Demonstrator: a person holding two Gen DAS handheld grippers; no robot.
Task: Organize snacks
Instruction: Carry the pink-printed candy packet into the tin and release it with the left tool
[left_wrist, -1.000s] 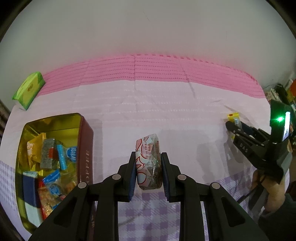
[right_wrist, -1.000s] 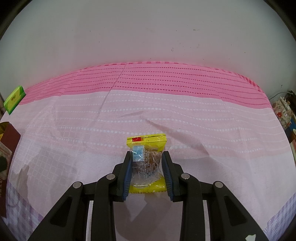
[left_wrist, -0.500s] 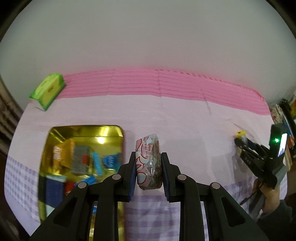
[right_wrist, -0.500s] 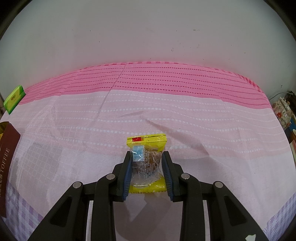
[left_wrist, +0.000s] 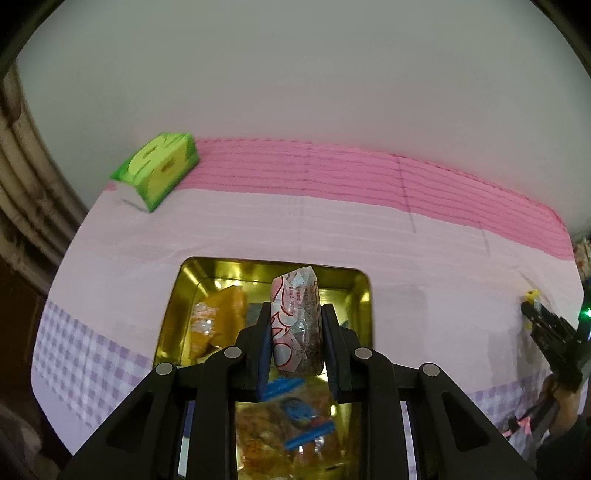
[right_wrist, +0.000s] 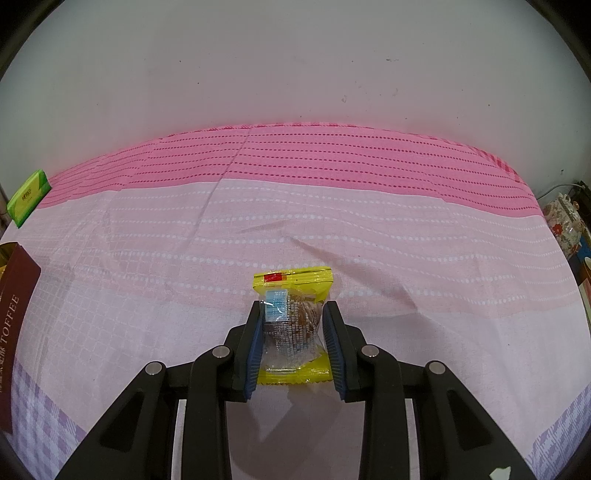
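Snacks held in both grippers over the pink cloth.

Green box (left_wrist: 157, 170) sits far left by the wall. Next, the left gripper (left_wrist: 294, 334) is clamped on a white-and-red packet (left_wrist: 294, 325), held over the open gold tin (left_wrist: 364, 295) with wrapped sweets inside. Further right, the right gripper (right_wrist: 293, 341) pinches a yellow-edged snack packet (right_wrist: 293, 295) just above the tablecloth (right_wrist: 424, 258).

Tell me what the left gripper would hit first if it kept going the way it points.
Probably the open tin: the left gripper, shut on a snack, points into it, likely meeting its packets. Depth is unclear.
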